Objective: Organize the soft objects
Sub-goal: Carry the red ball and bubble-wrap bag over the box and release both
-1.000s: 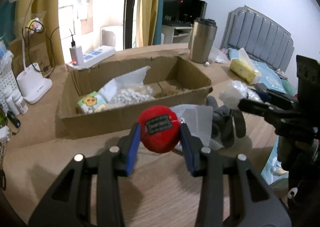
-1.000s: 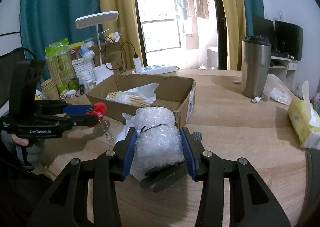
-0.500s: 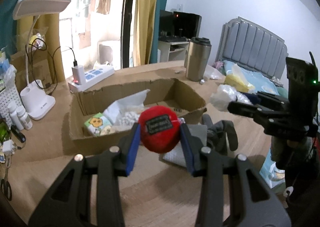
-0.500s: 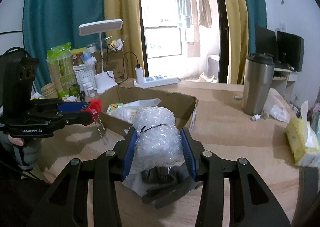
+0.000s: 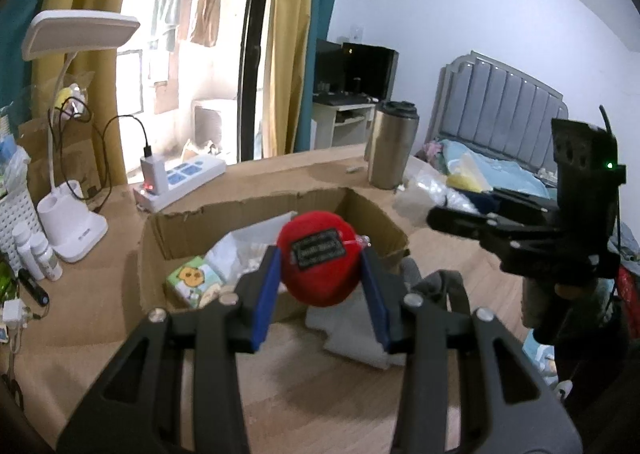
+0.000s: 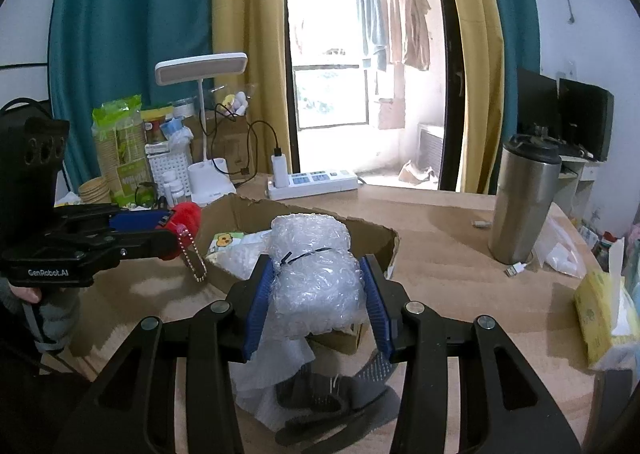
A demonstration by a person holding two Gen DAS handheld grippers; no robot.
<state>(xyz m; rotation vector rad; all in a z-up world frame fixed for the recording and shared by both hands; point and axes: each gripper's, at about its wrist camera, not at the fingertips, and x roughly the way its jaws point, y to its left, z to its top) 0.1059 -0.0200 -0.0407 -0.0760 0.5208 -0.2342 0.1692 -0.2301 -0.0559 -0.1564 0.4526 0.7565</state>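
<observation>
Red plush ball (image 5: 319, 258) in left claw (image 5: 319, 286), above cardboard box (image 5: 200, 213)

Left gripper (image 5: 320, 274): tilted a little downward, its 2 blue pads (image 5: 265, 290) pressing the sides of a red ball (image 5: 318, 264), held clear of the table.
Right gripper (image 6: 318, 296): tilted a little downward, its 2 blue pads (image 6: 256, 306) clamped on a bubble-wrap roll (image 6: 314, 274), also held off the table.
Left hand (image 6: 30, 296): seen from the right wrist, wrapped around the handle below the gripper body, with a grey sleeve (image 6: 56, 320).
Spacing: the 2 grippers are side by side and apart.
</observation>
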